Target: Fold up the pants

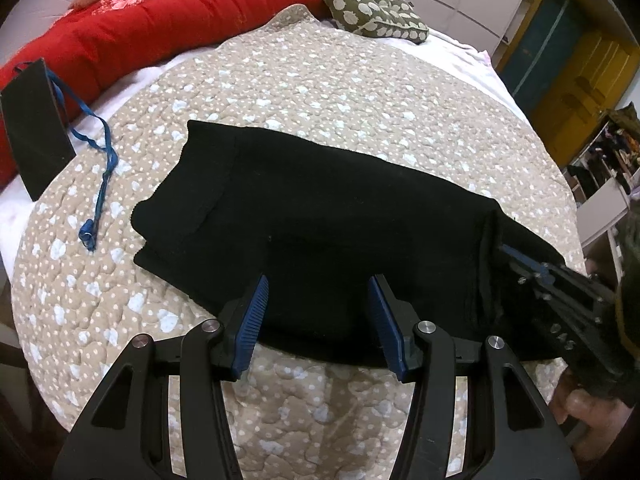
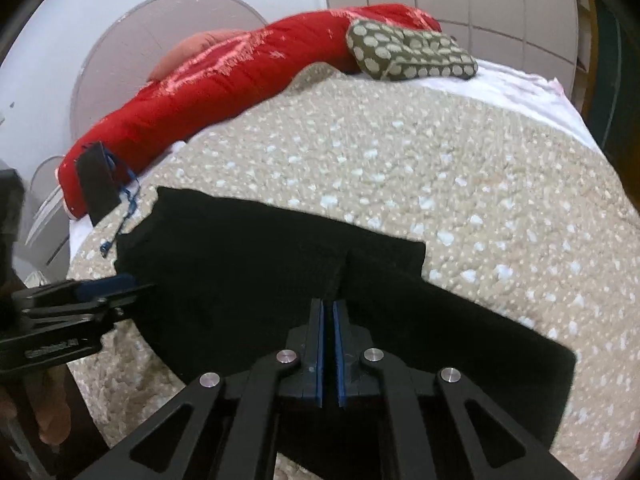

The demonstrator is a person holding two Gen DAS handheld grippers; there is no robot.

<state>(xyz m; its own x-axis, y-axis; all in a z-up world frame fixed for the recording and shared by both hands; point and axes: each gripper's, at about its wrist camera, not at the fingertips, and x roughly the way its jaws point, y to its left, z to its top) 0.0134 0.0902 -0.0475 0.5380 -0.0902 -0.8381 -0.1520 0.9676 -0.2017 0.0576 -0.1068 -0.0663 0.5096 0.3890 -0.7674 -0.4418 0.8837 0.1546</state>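
Observation:
Black pants lie folded lengthwise across a beige quilted bedspread, waistband end to the left. My left gripper hovers open over the pants' near edge, its blue pads wide apart and nothing between them. It shows from the side in the right wrist view as the left gripper. My right gripper is shut on the pants, and a ridge of black fabric rises just ahead of its tips. In the left wrist view the right gripper bites into the raised fold at the pants' right end.
A red quilt and an olive spotted pillow lie at the far side of the bed. A black flat case with a blue cord rests left of the pants. A hand holds the right gripper.

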